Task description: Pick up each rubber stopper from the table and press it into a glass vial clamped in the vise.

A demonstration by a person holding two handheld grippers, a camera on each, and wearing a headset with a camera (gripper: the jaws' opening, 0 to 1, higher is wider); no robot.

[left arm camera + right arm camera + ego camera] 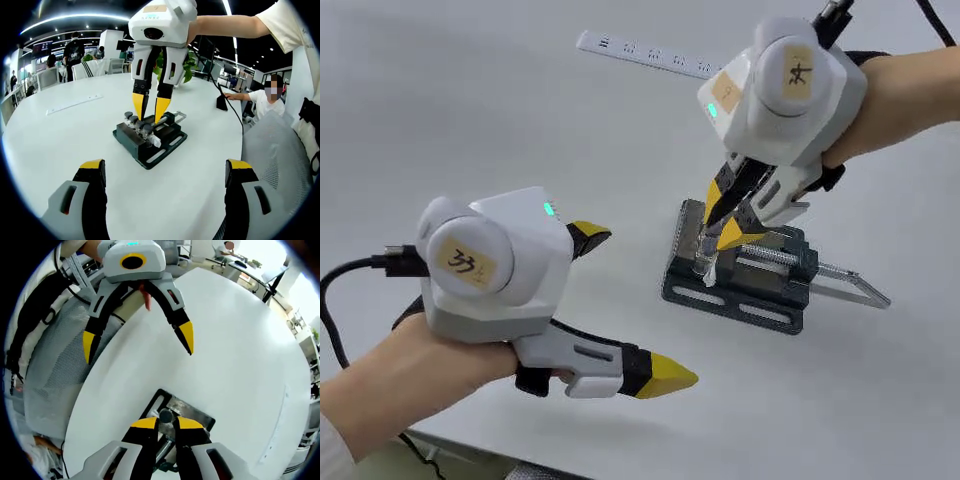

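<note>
right gripper (725,222) upper right of head view, pointing down over the vise (760,300) mid-right, jaws nearly together and nipped on a dark rubber stopper (165,416), right on top of the glass vials (705,255) clamped in a row in the vise. left gripper (632,303) lower left, jaws wide apart, holding nothing, well clear of the vise. power strip (640,52) along top edge of the table

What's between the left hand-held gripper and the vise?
Nothing: only bare white table lies between the left hand-held gripper and the vise, seen in the left gripper view.
</note>
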